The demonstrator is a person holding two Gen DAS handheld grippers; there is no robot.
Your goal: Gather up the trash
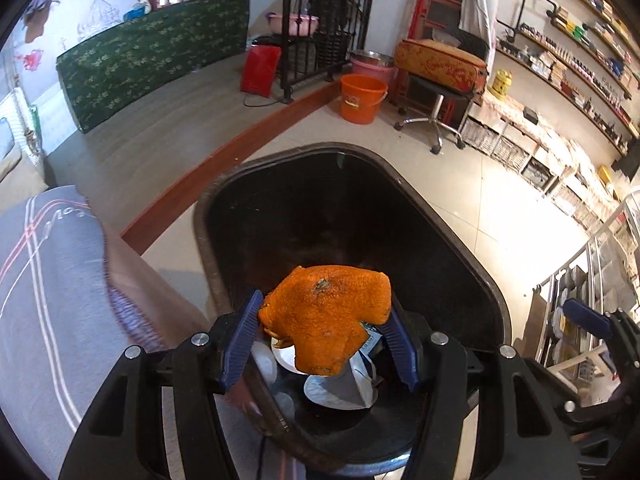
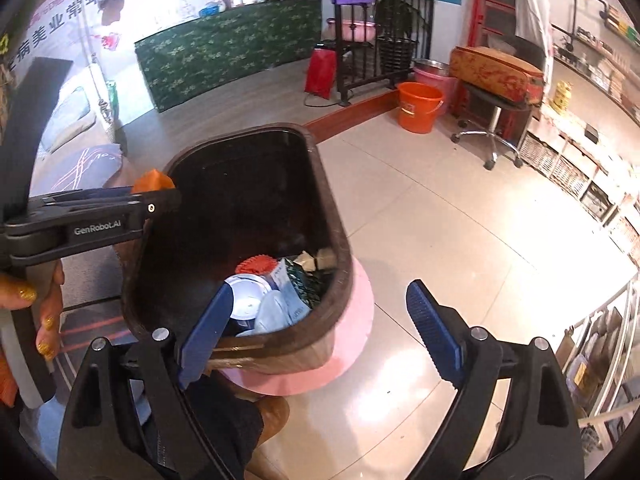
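My left gripper is shut on a piece of orange peel and holds it over the open top of a dark brown trash bin. The peel's tip also shows in the right wrist view, past the left gripper's black arm. The bin holds a round foil lid, a red crinkled piece and paper wrappers at its bottom. My right gripper is open and empty, just in front of the bin's near rim.
The bin stands on a pink round stool. A grey cushion lies to the left. An orange bucket, a rolling stool, a black metal rack and wall shelves stand farther back on the tiled floor.
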